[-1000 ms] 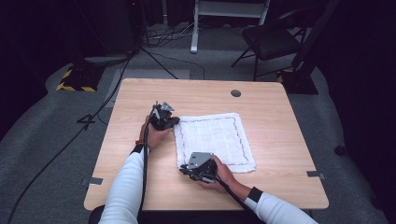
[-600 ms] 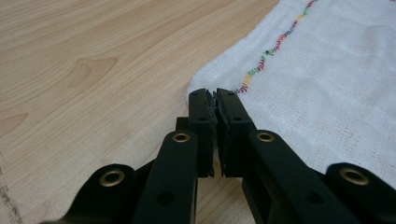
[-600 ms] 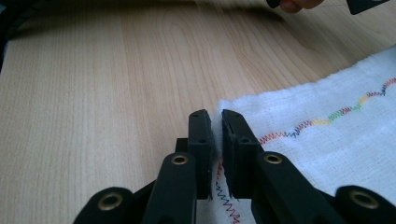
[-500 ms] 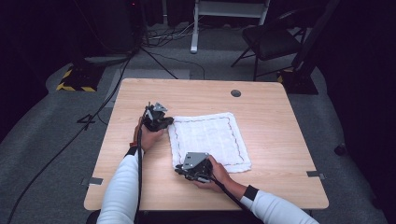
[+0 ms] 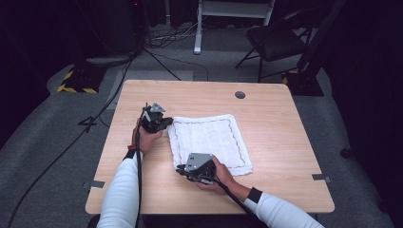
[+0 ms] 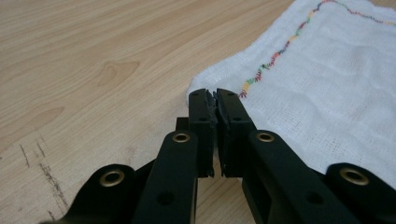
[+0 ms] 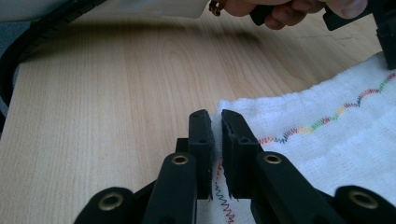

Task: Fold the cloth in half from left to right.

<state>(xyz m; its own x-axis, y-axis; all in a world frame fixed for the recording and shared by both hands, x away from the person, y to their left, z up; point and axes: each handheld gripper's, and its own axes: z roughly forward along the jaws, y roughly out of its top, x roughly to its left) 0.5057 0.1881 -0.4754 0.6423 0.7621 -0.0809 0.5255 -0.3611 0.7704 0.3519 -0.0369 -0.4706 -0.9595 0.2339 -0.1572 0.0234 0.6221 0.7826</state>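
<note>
One person sits at the near edge of the table (image 5: pixel 285 156), with two white sleeves, two hands and two grippers coming in from that side. One cloth lies on it.

At the left, the left gripper (image 5: pixel 164 124) sits at the far left corner of the white cloth (image 5: pixel 209 140). In the left gripper view its jaws are nearly together, and the cloth's corner (image 6: pixel 205 86) is pinched between the pads. A cable trails back from it along the left sleeve (image 5: pixel 121 190) toward the near edge.

The cloth is spread flat at the middle of the table, somewhat toward the left edge, with one line of coloured zigzag stitching (image 6: pixel 275 58) running just inside its hem.

Further right, the right gripper (image 5: pixel 183 170) is at the near left corner of the cloth. In the right gripper view the jaws stand close, with the hem (image 7: pixel 218 140) caught between them.

One dark round cap (image 5: pixel 240 94) sits near the far edge, well apart from the cloth. Beyond the table stand one chair (image 5: pixel 278 40) and cables on the grey floor.
</note>
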